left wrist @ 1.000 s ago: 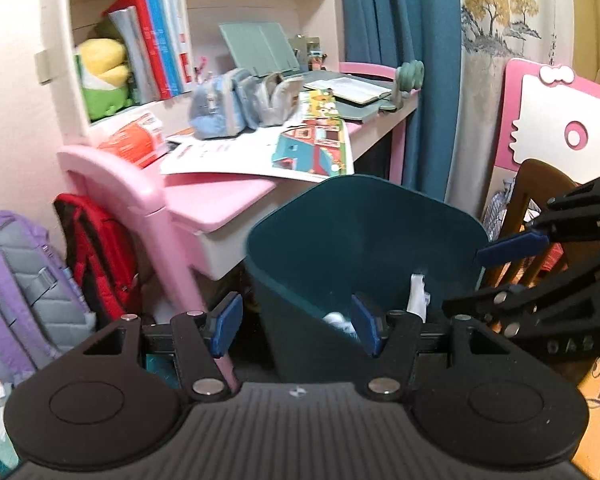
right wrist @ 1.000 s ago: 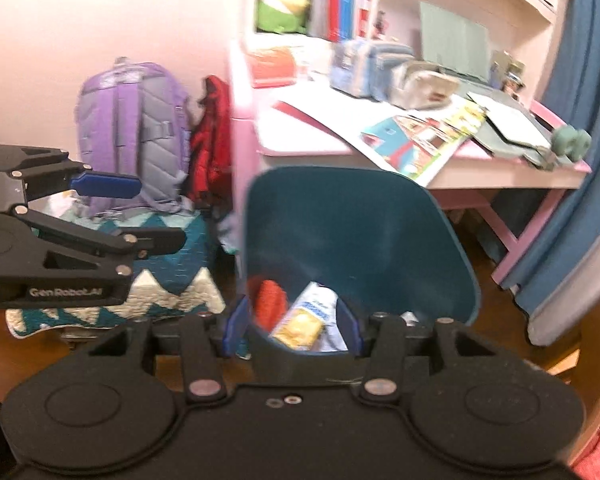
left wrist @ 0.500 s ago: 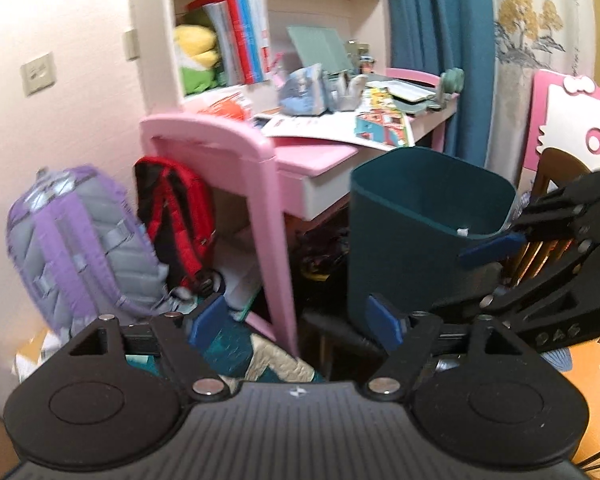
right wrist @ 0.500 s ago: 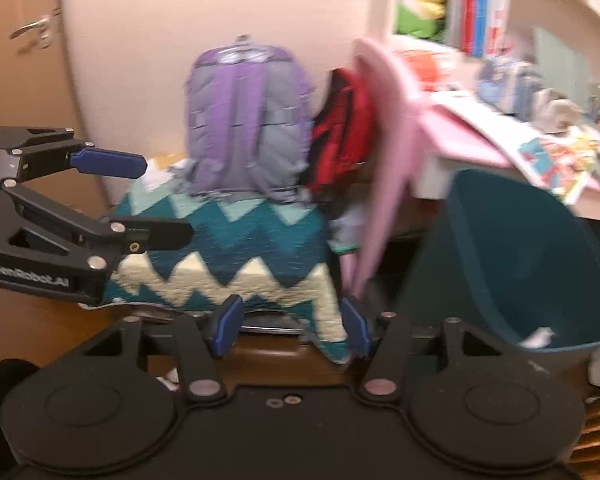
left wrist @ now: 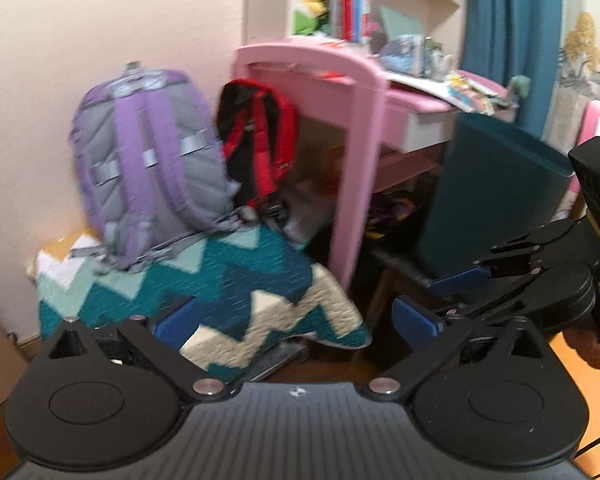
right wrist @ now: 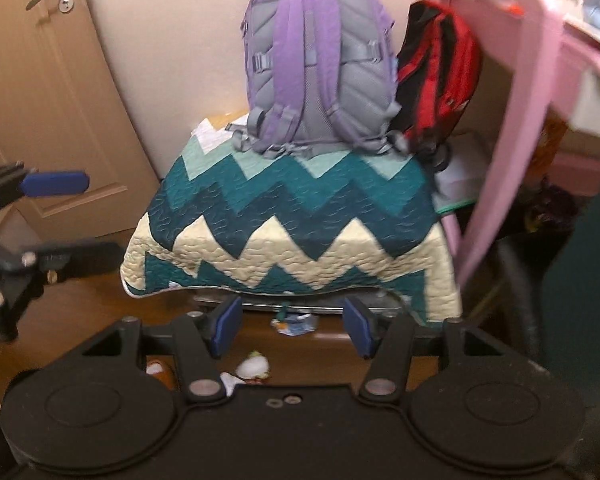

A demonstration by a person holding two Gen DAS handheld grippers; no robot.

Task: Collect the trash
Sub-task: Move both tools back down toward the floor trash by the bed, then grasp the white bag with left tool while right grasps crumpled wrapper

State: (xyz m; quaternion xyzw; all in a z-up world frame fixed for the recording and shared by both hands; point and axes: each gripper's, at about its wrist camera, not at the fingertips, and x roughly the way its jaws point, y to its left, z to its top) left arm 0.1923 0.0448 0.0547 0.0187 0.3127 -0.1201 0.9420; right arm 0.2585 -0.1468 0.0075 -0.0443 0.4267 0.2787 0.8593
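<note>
Clearly unfinished: both grippers, left [left wrist: 296,320] and right [right wrist: 294,330], spread and holding nothing, scraps of trash [right wrist: 256,366] lying on the floor near the right one, bin [left wrist: 496,192] far right beside the desk [left wrist: 380,92].

Both the left gripper [left wrist: 296,322] and the right gripper [right wrist: 292,326] are showing matte black linkages, silver pivot screws and blue fingertip pads [right wrist: 227,322].

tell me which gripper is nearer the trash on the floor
Right. The right gripper hangs open just above the floor trash. The left gripper is off to its left, open, facing the quilt.
</note>
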